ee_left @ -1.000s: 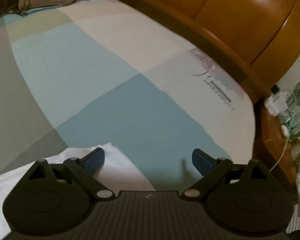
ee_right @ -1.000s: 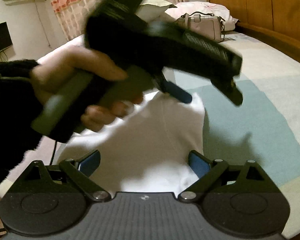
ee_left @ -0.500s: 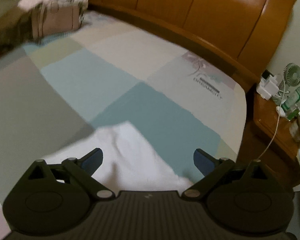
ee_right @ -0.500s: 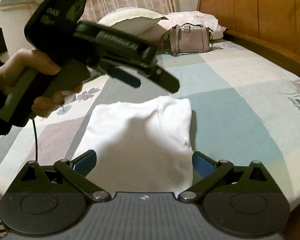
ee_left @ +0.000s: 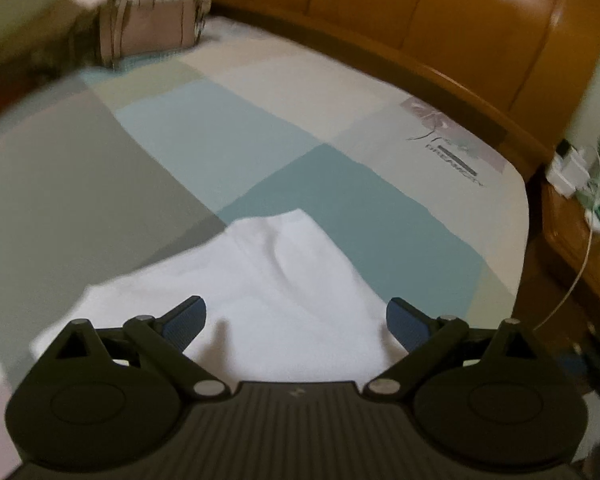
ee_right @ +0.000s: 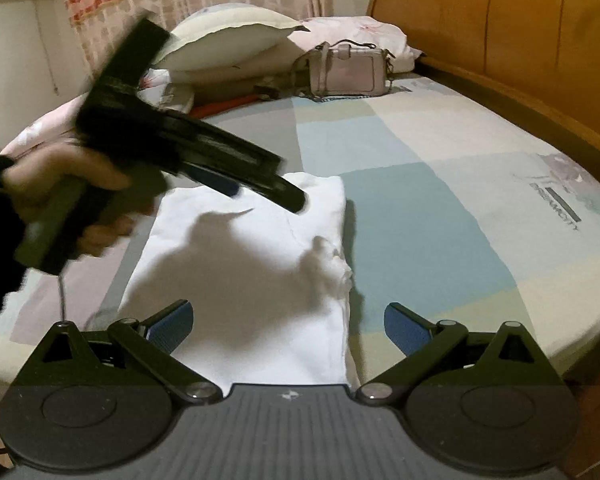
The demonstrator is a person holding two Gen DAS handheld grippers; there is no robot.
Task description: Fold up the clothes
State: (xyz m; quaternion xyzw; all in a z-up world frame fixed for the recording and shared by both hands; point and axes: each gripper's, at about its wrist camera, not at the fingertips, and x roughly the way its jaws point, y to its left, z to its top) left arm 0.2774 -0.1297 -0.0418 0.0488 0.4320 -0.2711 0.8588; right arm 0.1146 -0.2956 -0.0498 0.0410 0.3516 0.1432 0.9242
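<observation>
A white garment (ee_right: pixel 252 272) lies folded into a long rectangle on the patchwork bedspread, near the bed's front edge. It also shows in the left wrist view (ee_left: pixel 268 292). My right gripper (ee_right: pixel 286 326) is open and empty, hovering above the garment's near end. My left gripper (ee_left: pixel 296 320) is open and empty above the garment's far half. In the right wrist view the left gripper (ee_right: pixel 260 192) appears blurred, held in a hand over the garment's far end.
A pink handbag (ee_right: pixel 348 70) and pillows (ee_right: pixel 228 40) lie at the far end of the bed. A wooden headboard (ee_right: pixel 500 40) runs along the right side. A nightstand (ee_left: pixel 580 216) with a fan, charger and cable stands beyond the bed corner.
My left gripper has lifted and pulled back from the garment's far edge, so more of the white cloth shows below it. My right gripper has backed off a little. Both stay open.
</observation>
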